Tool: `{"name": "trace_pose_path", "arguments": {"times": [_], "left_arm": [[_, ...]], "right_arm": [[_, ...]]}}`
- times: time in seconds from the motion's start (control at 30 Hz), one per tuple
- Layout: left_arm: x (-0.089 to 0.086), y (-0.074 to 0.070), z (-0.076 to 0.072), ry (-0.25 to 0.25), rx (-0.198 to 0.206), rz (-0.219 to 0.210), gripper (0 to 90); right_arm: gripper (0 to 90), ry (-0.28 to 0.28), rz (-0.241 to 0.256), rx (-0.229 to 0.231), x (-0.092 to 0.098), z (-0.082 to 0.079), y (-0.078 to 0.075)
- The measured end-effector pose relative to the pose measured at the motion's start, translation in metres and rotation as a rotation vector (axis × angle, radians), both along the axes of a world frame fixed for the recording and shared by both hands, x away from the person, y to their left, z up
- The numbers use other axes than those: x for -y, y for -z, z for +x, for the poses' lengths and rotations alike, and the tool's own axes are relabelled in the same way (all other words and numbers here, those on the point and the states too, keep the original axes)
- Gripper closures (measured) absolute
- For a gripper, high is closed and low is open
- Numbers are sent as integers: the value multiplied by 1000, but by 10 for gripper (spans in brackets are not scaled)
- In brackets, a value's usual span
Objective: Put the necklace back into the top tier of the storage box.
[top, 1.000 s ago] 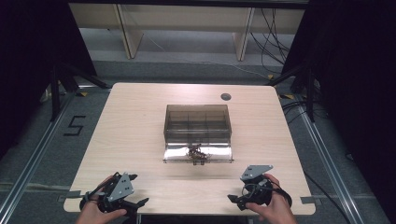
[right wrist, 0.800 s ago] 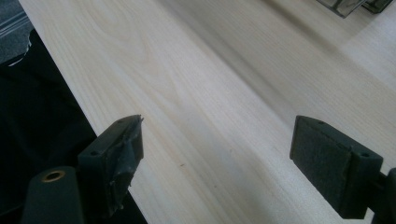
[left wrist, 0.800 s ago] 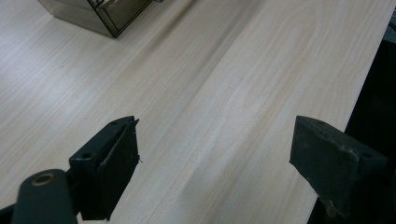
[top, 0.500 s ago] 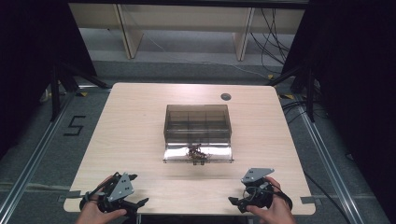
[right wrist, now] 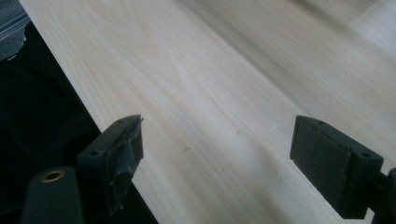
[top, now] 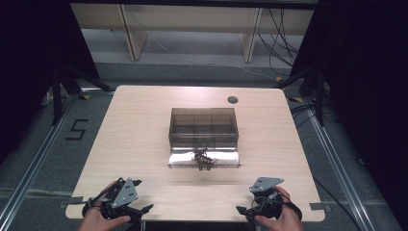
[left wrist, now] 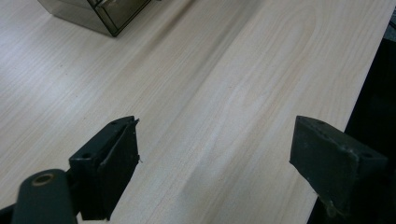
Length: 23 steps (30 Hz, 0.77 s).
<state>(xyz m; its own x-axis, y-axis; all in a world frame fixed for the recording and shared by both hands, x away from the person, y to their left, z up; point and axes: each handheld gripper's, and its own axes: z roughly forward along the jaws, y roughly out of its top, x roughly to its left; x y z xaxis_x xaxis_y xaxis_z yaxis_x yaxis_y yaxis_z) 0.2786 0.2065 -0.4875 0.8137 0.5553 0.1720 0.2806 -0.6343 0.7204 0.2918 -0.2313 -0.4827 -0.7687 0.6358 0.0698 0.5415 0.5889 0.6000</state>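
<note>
Table: a pale wood-grain table (top: 139,139) with rounded corners takes up the middle of the high view; a small round dark grommet (top: 233,100) sits near its far edge, right of centre.
Floor: grey floor around the table, with a mark shaped like a "5" (top: 77,130) at the left of the frame and metal rails running along both sides.
Box: a smoky translucent compartment box (top: 203,127) stands at the centre of the table, its inner dividers visible through the top; one corner of it also shows at the upper left of the left gripper view (left wrist: 100,11).
Lid or tray: a clear flat panel (top: 226,161) lies on the table against the box's near side, towards the bottom of the frame.
Small parts: a little dark tangled cluster (top: 203,158) rests on that panel, just in front of the box; what the pieces are cannot be made out.
Left gripper: the left gripper (top: 137,197) is held in a hand (top: 94,219) at the lower left of the high view, near the table's near edge; its jaws stand wide apart over bare wood, holding nothing, well apart from the box.
Right gripper: the right gripper (top: 245,202) is held in a hand (top: 281,219) at the lower right, also at the near edge; its jaws are spread wide and empty, over the table edge.
</note>
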Motion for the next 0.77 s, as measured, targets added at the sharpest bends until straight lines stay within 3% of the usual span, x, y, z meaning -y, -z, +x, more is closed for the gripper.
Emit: {"name": "trace_pose_path", "arguments": {"times": [0.07,0.13,0.23,0.33,0.77], "left_arm": [[0,0,0,1,-1,0,151],[0,0,0,0,0,-1,151],[0,0,0,-1,1,-3,151],[0,0,0,0,0,0,151],[0,0,0,1,0,1,151]], "right_arm": [[183,-24,9,24,1,1,2],[183,2,9,32,0,-2,3],[182,-11,15,47,1,-2,3],[180,13,11,37,2,-4,1],[181,5,5,35,3,-5,2]]}}
